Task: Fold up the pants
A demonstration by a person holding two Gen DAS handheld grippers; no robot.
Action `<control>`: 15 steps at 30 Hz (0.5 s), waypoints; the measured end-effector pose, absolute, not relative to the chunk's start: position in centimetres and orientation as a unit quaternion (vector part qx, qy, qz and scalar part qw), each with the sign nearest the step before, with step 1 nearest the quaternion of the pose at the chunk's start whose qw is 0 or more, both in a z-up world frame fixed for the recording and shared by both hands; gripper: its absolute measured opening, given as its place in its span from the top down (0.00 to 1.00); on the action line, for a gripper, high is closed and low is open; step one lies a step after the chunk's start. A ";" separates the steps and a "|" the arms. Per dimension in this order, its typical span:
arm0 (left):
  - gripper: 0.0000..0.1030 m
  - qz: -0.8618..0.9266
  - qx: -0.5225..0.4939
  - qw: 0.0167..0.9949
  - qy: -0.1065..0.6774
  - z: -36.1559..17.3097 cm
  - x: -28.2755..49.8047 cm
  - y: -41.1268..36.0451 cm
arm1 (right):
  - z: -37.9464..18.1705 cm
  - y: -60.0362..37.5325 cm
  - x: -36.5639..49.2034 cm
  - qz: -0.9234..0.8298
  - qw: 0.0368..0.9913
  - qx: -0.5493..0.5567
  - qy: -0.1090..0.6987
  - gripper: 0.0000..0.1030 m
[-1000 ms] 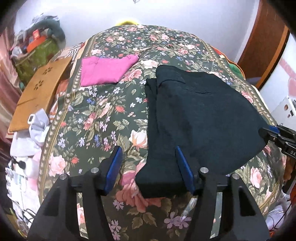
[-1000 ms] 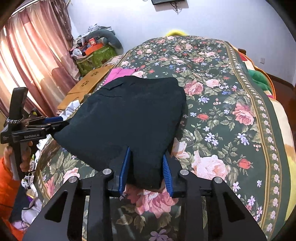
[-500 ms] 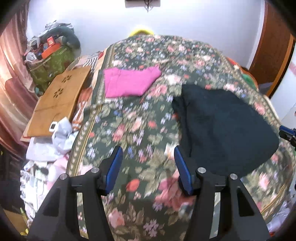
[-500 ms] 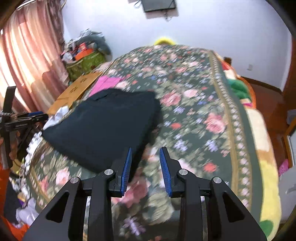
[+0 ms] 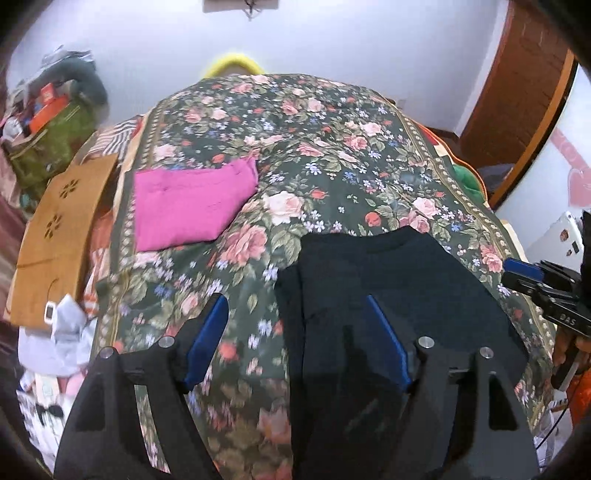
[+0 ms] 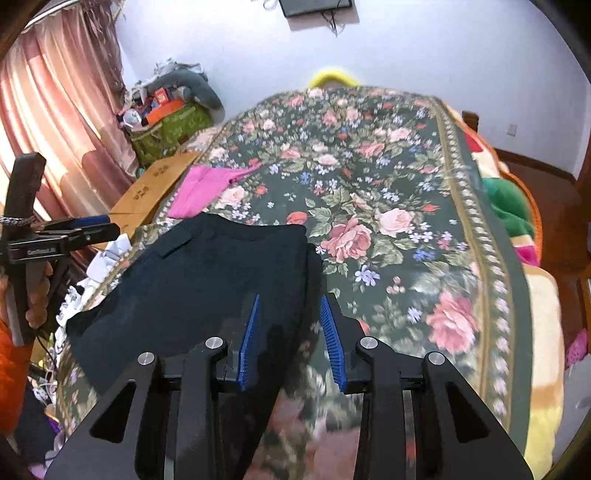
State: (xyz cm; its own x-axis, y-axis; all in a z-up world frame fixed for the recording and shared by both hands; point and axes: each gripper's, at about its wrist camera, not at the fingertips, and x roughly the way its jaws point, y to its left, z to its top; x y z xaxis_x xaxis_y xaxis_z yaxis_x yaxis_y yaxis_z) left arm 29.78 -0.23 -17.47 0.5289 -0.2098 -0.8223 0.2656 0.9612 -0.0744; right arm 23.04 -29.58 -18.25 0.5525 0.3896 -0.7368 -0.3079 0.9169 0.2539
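Pants [image 5: 391, 295], dark and already folded into a thick flat stack, lie on the near end of the bed [image 5: 332, 155], on its flowered green cover. From my left wrist view the stack sits toward the right of the bed, close to the right edge; from my right wrist view it sits at the near left corner, its far edge straight across the roses.

My left tongs [image 5: 295, 339] are spread wide and hold nothing; the right finger [image 5: 388, 343] hangs over the dark cloth, the left finger over bare cover. I cannot tell whether either touches the fabric. My right tongs [image 6: 290, 336] are parted too, with a narrower gap, poised over the right edge of the stack and pinching nothing. Each pair of tongs shows at the frame edge of the other camera, held in a hand with an orange sleeve.

Further up the bed, well apart from the stack, a pink folded garment [image 5: 192, 206] lies flat near the left border. Beside that edge stands a brown cardboard piece [image 5: 59, 236] with flower cut-outs, and below it white clutter on the floor. A green bag [image 6: 170, 129] heaped with odds and ends sits in the corner next to pink curtains [image 6: 55, 118]. The walls are pale, a dark screen [image 6: 316, 5] hangs high on the far one, and a brown wooden door [image 5: 517, 92] stands at right
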 end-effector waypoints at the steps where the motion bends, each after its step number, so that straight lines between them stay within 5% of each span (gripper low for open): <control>1: 0.26 -0.138 0.032 0.871 0.471 -17.7 30.4 -0.5 | -18.6 -29.5 23.7 0.201 0.876 0.049 0.435 0.71; 15: 0.27 -0.227 -0.048 0.786 0.573 -24.2 37.2 -2.2 | -23.0 -27.3 31.3 0.248 0.820 0.085 0.509 0.68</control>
State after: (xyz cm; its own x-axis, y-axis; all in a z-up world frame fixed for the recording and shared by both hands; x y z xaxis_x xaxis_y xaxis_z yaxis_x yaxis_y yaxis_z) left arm 37.16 -2.17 -24.22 0.2392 -0.4126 -0.8789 0.3020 0.8919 -0.3365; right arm 31.32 -27.25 -22.98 0.3588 0.4932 -0.7925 -0.3194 0.8626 0.3922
